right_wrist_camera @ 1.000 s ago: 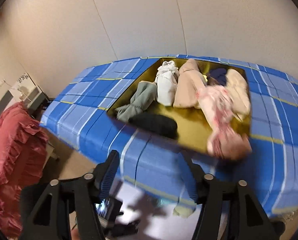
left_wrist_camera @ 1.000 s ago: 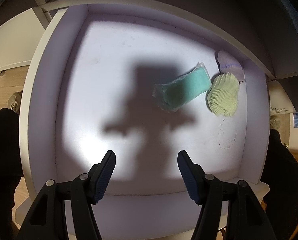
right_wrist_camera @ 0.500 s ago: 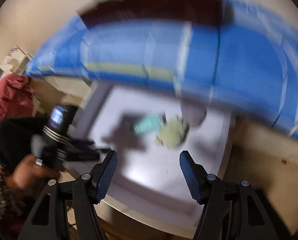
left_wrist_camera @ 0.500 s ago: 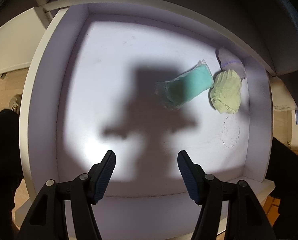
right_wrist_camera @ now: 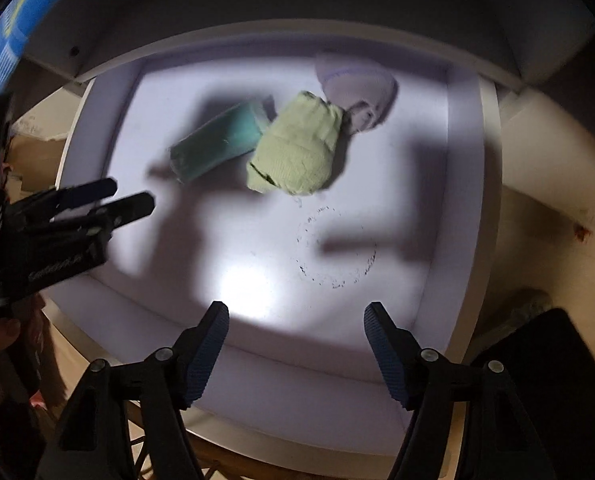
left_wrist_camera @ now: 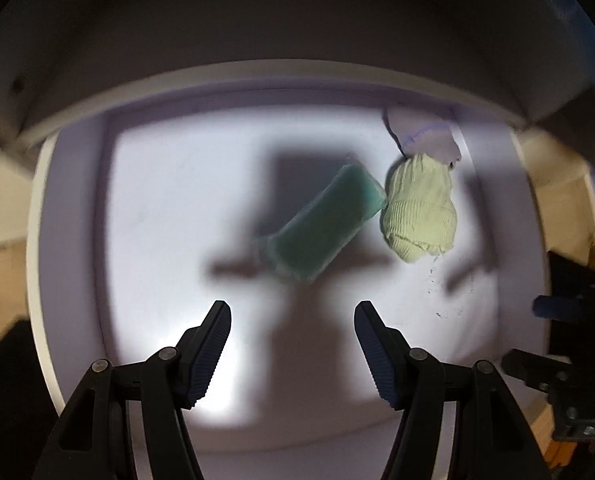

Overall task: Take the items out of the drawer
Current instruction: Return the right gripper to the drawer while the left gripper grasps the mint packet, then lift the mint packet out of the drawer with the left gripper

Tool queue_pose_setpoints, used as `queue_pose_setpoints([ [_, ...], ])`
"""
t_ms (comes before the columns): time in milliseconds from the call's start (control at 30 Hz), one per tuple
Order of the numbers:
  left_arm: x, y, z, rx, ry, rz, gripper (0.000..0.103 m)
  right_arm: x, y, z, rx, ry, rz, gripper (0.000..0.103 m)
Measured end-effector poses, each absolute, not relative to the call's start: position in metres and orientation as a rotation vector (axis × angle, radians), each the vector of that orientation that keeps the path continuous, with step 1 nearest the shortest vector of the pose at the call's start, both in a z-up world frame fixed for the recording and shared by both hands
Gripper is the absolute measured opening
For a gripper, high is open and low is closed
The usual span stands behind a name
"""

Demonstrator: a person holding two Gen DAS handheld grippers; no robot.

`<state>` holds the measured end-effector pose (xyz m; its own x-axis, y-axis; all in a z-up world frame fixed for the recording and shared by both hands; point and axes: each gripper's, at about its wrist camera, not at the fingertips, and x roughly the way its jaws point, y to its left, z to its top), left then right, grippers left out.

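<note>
In the white open drawer (left_wrist_camera: 69, 240), the teal folded cloth bundle (left_wrist_camera: 321, 228), long axis slanting up-right, lies just ahead of the gaping empty left tongs (left_wrist_camera: 291, 344), touching the pale green knit roll (right_wrist_camera: 295, 150), well ahead-left of the gaping empty right tongs (right_wrist_camera: 295, 344).

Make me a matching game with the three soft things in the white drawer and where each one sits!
Things:
1. teal roll
2. pale green bundle
3. white cloth

Places:
A. at the drawer's back wall
B. in the middle of the three
C. nearest the left gripper

Pairs: 1-C, 2-B, 3-A
</note>
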<state>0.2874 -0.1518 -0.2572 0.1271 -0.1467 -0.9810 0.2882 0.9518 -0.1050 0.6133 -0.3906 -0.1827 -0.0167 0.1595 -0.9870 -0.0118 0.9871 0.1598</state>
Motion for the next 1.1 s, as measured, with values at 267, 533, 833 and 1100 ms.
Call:
queue_pose_setpoints([
  [267,0.326,-0.213,-0.276,0.338,1.399,-0.411,0.065,0.608,-0.428,-0.195,0.277,1.615,0.043,0.071],
  [533,0.345,-0.227,-0.297,0.379,1.449,-0.417,0.065,0.605,-0.431,-0.202,0.334,1.632,0.046,0.071],
  [833,0.348,-0.212,-0.312,0.332,1.502,-0.386,0.041,0.610,-0.430,-0.197,0.342,1.632,0.061,0.071],
  [1100,0.347,-0.197,-0.311,0.287,1.511,-0.346,0.038,0.609,-0.433,-0.200,0.345,1.639,0.059,0.071],
])
